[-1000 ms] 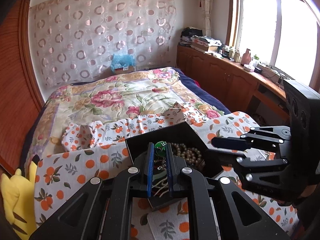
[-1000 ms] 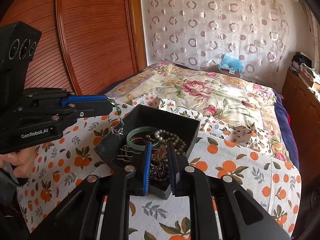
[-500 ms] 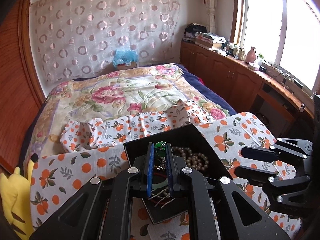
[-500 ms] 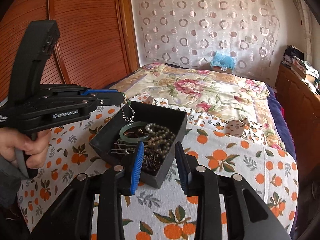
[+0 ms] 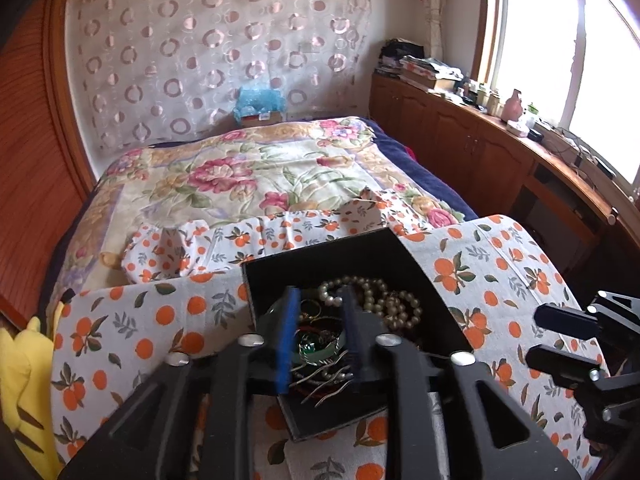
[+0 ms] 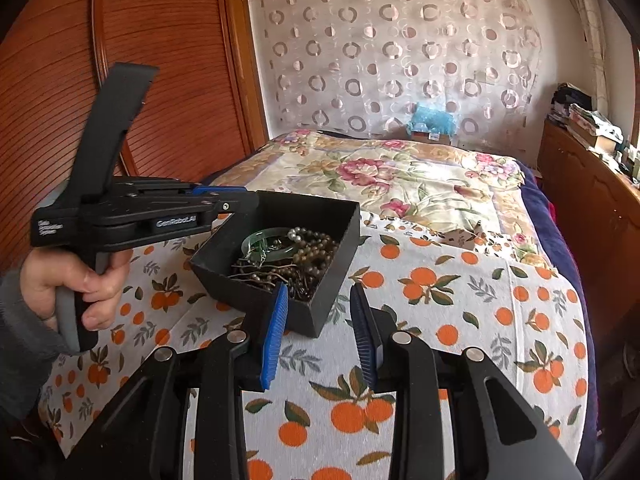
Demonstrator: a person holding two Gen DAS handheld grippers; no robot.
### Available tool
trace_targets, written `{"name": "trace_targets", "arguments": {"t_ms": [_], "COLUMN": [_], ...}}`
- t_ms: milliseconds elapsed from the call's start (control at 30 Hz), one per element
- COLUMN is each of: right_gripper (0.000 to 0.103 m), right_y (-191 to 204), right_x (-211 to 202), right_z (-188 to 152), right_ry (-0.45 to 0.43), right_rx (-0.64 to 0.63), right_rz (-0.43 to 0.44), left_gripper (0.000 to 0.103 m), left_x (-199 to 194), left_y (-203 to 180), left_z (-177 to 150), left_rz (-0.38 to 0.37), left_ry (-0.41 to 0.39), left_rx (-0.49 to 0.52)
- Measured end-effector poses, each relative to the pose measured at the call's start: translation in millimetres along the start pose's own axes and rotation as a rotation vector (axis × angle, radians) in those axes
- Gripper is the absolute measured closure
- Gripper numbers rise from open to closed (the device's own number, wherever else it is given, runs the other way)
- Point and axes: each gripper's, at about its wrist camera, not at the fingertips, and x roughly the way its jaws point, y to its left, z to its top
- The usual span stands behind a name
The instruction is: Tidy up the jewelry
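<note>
A black open box (image 5: 404, 258) (image 6: 336, 256) sits on the orange-print cloth and holds a tangle of jewelry: a pearl strand (image 5: 384, 300), a green bangle (image 6: 268, 240), and a green-stone pendant (image 5: 310, 346) lying on the pile. My left gripper (image 5: 318, 320) is open over the box's near-left part, with nothing between its fingers; it also shows in the right wrist view (image 6: 236, 200). My right gripper (image 6: 318, 312) is open and empty, just in front of the box's near corner.
The orange-print cloth (image 6: 460, 304) covers a table at the foot of a floral bed (image 5: 256, 172). A yellow plush toy (image 5: 20, 364) lies at the left edge. Wooden cabinets (image 5: 500, 156) run along the right. A wooden wardrobe (image 6: 160, 80) stands on the left.
My left gripper opened and the green-stone pendant dropped into the box. My right gripper opened wider and drew back from the box.
</note>
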Motion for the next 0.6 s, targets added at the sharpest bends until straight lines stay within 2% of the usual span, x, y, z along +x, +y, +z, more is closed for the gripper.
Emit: {"name": "trace_targets", "arguments": {"t_ms": [67, 133, 200, 300, 400, 467, 600], "right_gripper": [0.068, 0.068, 0.068, 0.068, 0.068, 0.060, 0.052], "right_y": [-0.2, 1.2, 2.1, 3.5, 6.8, 8.3, 14.2], "right_x": [-4.8, -8.7, -11.7, -14.1, -16.2, -17.1, -19.4], "right_z": [-2.7, -5.4, -9.1, -15.3, -23.6, -28.5, -40.0], "right_ry": [-0.008, -0.015, -0.021, -0.029, -0.037, -0.042, -0.045], "right_rx": [0.004, 0.006, 0.009, 0.020, 0.037, 0.051, 0.069], "right_rz": [-0.003, -0.008, -0.018, -0.026, -0.038, -0.041, -0.052], "left_gripper": [0.068, 0.053, 0.049, 0.023, 0.015, 0.010, 0.008], "left_x": [-6.0, -13.8, -22.5, -36.5, -48.1, -56.1, -69.0], "left_y": [0.3, 1.3, 3.3, 3.9, 3.4, 3.6, 3.0], "left_z": [-4.9, -12.8, -21.9, -36.2, -48.0, -56.7, -71.1], "left_rz": [0.005, 0.016, 0.021, 0.041, 0.062, 0.070, 0.082], "left_ry": [-0.009, -0.015, -0.024, -0.044, -0.061, -0.065, -0.070], "left_rx": [-0.002, -0.011, -0.022, -0.031, -0.031, -0.037, -0.039]}}
